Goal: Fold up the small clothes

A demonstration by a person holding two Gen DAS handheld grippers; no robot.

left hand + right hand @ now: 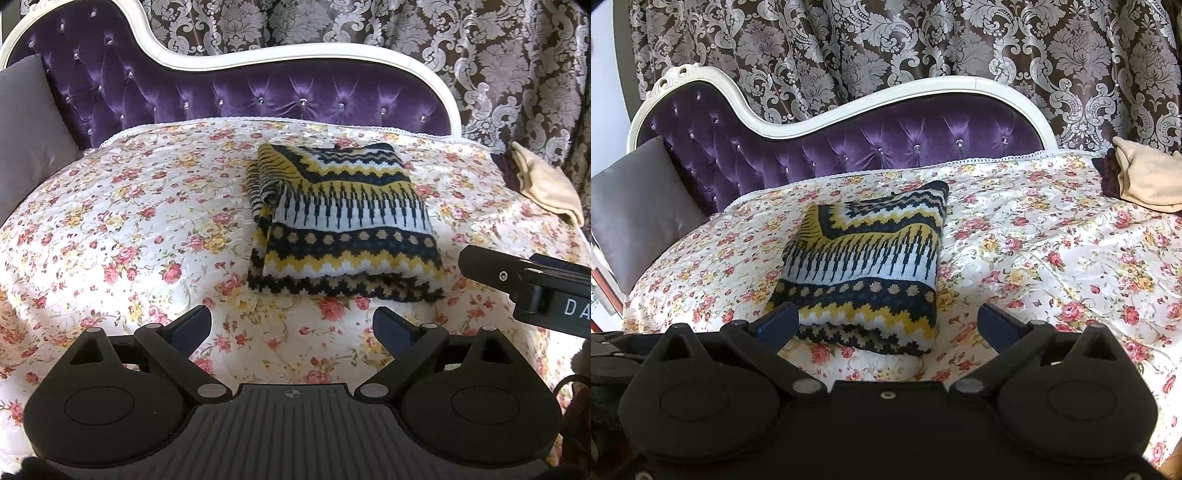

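Both jaws stood wide open with nothing between them. On the left gripper (291,326) the fingers were spread over bare floral cover (147,229), just short of the folded sweater (343,225), apart from its near edge. On the right gripper (886,325) the fingers straddled the sweater's (864,269) near edge; the left fingertip (779,323) overlapped its near left corner in that view, though whether it touched the knit could not be told, and the right one sat over the cover (1052,258) off the sweater's right side. That sweater, knit in navy, yellow and white bands, lay folded into a thick rectangle near the middle of the cover, with a striped layer bulging out along its left side in the left view. Part of the right gripper's body (528,291) reached in from the right edge of the left view, beside the sweater's near right corner. Around it, a grey cushion (33,136) leaned at the left end of the sofa (229,96), against its purple tufted back with white frame. A beige cloth (1145,181) lay folded at the far right edge of the cover, on something dark, well apart from the sweater. Damask curtain (886,40) hung behind the sofa. Nothing lay between either gripper and the sweater.
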